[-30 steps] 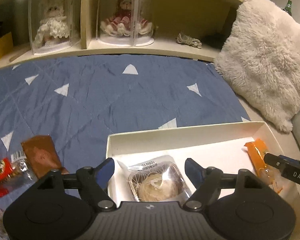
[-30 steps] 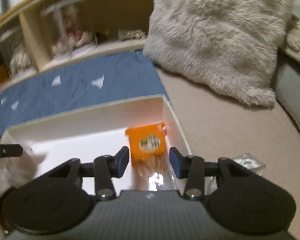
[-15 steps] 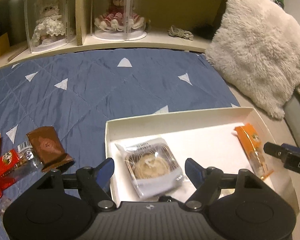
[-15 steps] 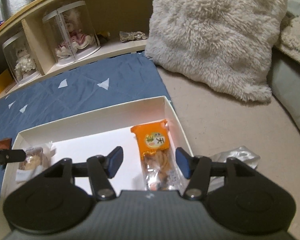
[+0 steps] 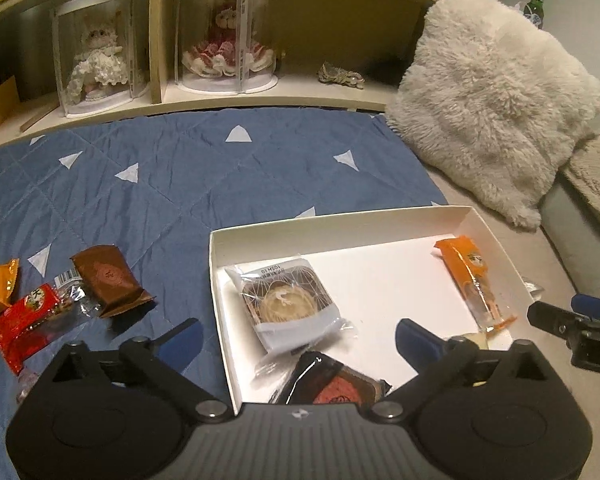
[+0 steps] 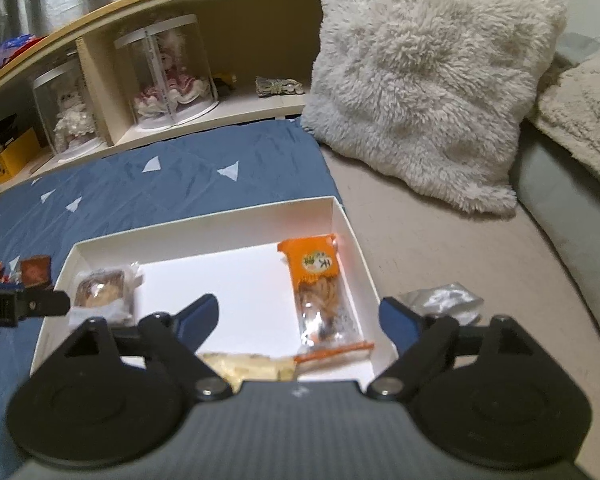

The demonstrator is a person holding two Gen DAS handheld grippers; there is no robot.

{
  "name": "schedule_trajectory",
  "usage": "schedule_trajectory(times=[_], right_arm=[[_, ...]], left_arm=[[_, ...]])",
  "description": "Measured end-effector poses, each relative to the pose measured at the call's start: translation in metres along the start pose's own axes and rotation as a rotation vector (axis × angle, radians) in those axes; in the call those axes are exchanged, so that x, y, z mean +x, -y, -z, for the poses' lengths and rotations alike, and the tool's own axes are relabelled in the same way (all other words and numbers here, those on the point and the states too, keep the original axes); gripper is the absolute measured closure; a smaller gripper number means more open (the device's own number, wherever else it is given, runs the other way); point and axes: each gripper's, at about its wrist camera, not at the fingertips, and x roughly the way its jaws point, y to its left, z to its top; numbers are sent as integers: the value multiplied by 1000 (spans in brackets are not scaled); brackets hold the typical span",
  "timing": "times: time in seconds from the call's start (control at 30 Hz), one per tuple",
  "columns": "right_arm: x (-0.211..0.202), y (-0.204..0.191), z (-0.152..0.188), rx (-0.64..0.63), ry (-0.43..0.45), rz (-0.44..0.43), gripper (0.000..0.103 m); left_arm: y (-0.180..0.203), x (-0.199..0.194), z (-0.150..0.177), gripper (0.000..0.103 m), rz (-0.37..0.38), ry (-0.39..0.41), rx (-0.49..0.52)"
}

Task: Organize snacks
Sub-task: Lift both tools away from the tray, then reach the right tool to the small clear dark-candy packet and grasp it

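Both drops look done: left hand-held gripper [image 5: 296,338] and right hand-held gripper [image 6: 300,316] have just been opening, jaws wide, nothing held. Clear-wrapped round pastry [image 5: 288,306] lies left in the shallow white cardboard box [image 5: 340,224], long orange snack pack [image 6: 320,292] at its right w/ others near. Next: reach left for the brown foil pouch [image 5: 108,280] & red packet [image 5: 28,316] on the blue quilt [image 5: 220,176].

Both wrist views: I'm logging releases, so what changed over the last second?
Both tools' jaws have just been opening, empty, and drew back: left tool off the pastry packet, right tool off the orange packet. Both packets stayed in the white box.
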Motion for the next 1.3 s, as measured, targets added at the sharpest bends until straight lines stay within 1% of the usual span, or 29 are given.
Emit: schedule_trajectory(times=[0.27,0.43,0.57,0.7,0.83,1.13,1.2,1.3], right_arm=[[-30,-13,12,-25,16,-7,1],[-47,-23,15,-13,52,-36,1],[-56,-33,19,-17,55,-34,1],[-61,-44,23,-26,49,-50,1],[-64,-58,26,-43,48,-60,1],[-58,-107,31,-108,26,-98,1],[-55,-117,31,-114,25,-100,1],[-52,-132,31,-109,22,-131,1]], left_arm=[[-6,-25,11,0,22,29,8],[-13,-40,20,0,20,32,15],[-20,-51,29,0,0,45,26],[-31,-63,37,0,3,53,16],[-45,-77,43,0,-7,70,7],[-96,-101,55,0,-74,83,-29],[-109,-106,58,0,-92,89,-40],[-126,-113,61,0,-106,96,-64]])
